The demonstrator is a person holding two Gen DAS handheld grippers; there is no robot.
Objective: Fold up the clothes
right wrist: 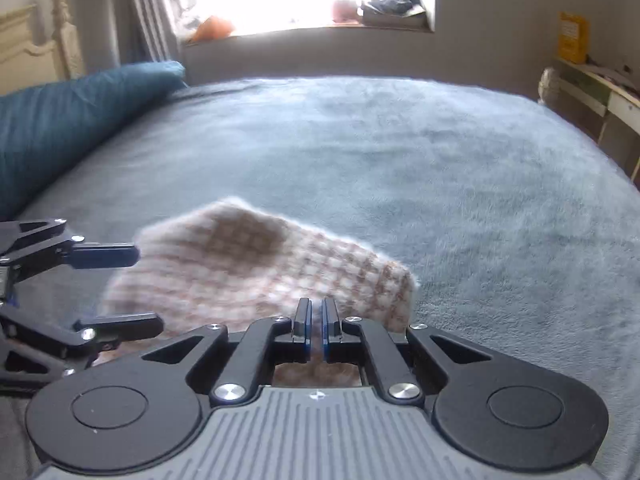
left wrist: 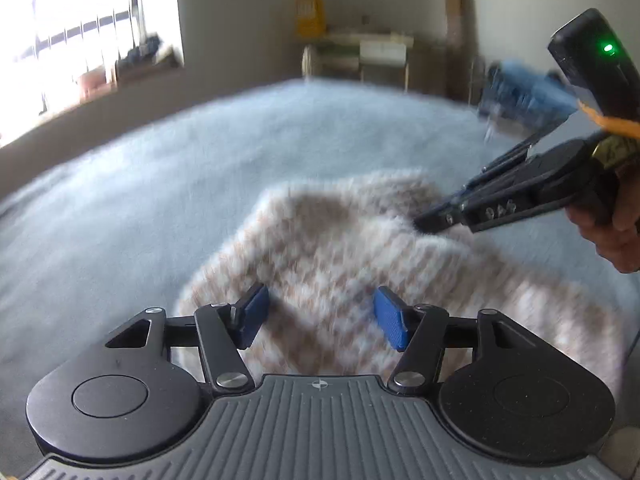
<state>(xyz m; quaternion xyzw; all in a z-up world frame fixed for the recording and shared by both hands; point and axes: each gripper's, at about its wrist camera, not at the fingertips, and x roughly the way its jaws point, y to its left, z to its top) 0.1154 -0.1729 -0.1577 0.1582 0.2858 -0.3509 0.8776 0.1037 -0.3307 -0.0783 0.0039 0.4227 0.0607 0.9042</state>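
Midway through a fold on the bed: checked beige-and-white knit garment (right wrist: 256, 268) lying bunched on the grey-blue fleece blanket (right wrist: 440, 168), well clear of the teal pillow (right wrist: 68, 120) at the headboard end. Right gripper (right wrist: 316, 330) pressed nearly together, pinching a thin edge of the knit between its blue pads. Left gripper (left wrist: 320, 316) spread wide above the near part of the same garment, pads (left wrist: 390, 322) touching nothing, with only fabric below them. Seen from the left wrist, right gripper (left wrist: 430, 222) nosing into the garment's far right edge, a hand (left wrist: 616, 224) wrapped round its handle. Judged as the carry-over stage of the fold. Best done by keeping the pinch firm, drawing the held edge low and level across the cloth, and bringing the spread claw down on the opposite edge to pin it before the pull. Likely fault: loose knit dragging whole across the fleece instead of creasing.
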